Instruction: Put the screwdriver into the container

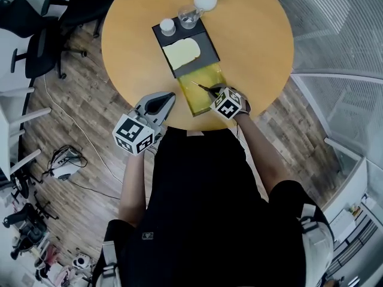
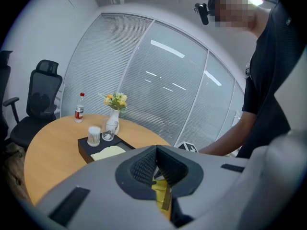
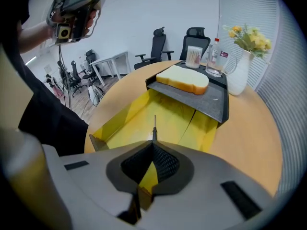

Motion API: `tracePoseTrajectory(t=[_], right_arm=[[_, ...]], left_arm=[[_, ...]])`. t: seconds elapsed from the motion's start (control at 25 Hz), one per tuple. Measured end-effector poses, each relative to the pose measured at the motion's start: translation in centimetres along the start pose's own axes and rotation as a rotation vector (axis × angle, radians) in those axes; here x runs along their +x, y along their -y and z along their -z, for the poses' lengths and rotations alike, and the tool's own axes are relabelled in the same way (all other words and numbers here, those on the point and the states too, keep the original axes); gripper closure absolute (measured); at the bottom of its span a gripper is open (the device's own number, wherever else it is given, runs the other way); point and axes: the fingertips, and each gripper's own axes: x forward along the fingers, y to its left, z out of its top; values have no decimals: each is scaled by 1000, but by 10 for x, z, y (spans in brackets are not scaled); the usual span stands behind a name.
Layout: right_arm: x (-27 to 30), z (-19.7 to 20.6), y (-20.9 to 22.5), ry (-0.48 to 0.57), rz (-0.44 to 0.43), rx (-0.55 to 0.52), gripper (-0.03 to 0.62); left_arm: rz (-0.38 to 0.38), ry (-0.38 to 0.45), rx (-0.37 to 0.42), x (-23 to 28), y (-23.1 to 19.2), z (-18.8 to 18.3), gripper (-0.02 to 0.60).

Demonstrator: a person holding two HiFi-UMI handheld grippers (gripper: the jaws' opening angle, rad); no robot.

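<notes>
The right gripper [image 3: 153, 146] has its fingers clamped together on a thin, dark-handled metal screwdriver [image 3: 154, 127]; the bare shaft sticks out past the fingertips and points towards the far side of the surface. The tool hangs over the near part of a shallow yellow rectangular container [image 3: 125, 113] that lies near the front edge of the round wooden surface [image 1: 257, 34]; whether the tip touches the container's floor I cannot tell. A black rectangular tray [image 3: 211, 102] overlaps the far end of the container; on it lie a pale slice of bread [image 3: 183, 79], a clear glass [image 1: 189, 18] and a small white cup of sticks [image 1: 167, 26]. Just beyond the tray stands a white vase with yellow flowers [image 3: 238, 75]. The left gripper [image 2: 156, 150] is held off to the side, just past the surface's near rim, well apart from the container; its fingers are pressed together with nothing between them.
</notes>
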Motion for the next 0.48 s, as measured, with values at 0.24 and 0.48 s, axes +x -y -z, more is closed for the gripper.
tracePoseTrajectory(t=[0.24,0.48], right_arm=[[-18,-2,-3,31,30,25,589],[-39,-2,-10,74,69,65,589]], left_arm=[[35,-3,19,1,3,-3,578],[80,-16,31,5,7,1,578]])
